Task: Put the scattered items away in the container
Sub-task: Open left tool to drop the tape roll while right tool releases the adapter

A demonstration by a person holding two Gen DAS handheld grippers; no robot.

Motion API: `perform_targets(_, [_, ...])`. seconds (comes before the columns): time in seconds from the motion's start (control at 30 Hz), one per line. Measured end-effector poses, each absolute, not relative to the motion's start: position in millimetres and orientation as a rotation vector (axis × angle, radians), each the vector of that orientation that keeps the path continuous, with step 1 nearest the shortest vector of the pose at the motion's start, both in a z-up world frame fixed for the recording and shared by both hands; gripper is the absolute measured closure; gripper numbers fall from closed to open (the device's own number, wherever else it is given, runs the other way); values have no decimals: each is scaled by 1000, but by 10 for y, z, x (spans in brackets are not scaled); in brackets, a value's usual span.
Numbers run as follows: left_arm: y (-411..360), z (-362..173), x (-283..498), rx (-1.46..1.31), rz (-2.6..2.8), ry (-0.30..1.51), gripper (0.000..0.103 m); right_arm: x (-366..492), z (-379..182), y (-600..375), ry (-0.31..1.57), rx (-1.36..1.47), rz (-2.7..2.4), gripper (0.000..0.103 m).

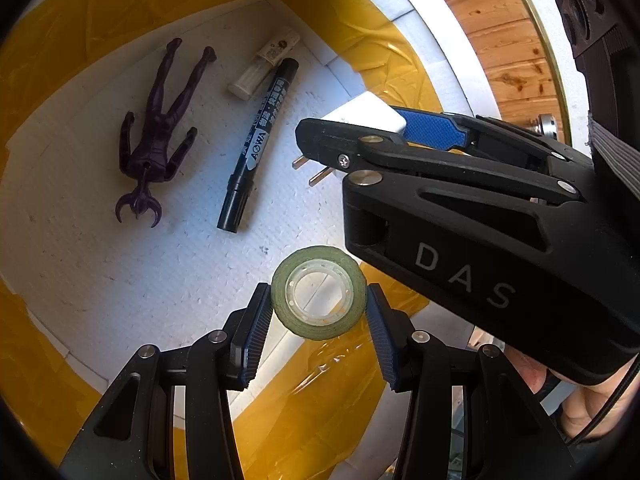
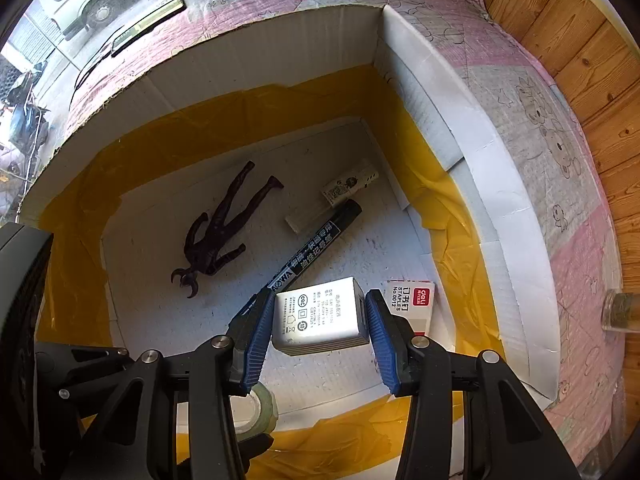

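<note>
Left wrist view: steep downward slant into box (image 1: 400,12), close. Right wrist view: straight down over same box (image 2: 280,36), close. Shared: box floor, purple figure (image 1: 156,136) (image 2: 218,232), black marker (image 1: 258,148) (image 2: 316,248).

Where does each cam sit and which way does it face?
Left wrist: on the left claw, angled down into the white foam box; grips the green tape roll; right claw and a hand show.
Right wrist: on the right claw, facing down; grips the white power adapter.
Shared: purple toy figure, black marker pen.
</note>
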State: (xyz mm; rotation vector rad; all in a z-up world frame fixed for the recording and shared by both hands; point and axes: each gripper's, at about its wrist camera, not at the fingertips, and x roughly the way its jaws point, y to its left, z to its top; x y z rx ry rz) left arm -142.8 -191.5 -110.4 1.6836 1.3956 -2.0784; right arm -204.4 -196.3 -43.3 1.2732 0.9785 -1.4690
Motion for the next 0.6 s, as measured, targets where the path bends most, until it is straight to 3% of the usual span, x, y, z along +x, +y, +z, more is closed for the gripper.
perform_targets(0.6, [-1911, -1111, -1403, 1683, -2107, 1405, 50, -2029, -471, -1950, 989, 1295, -1485, 55])
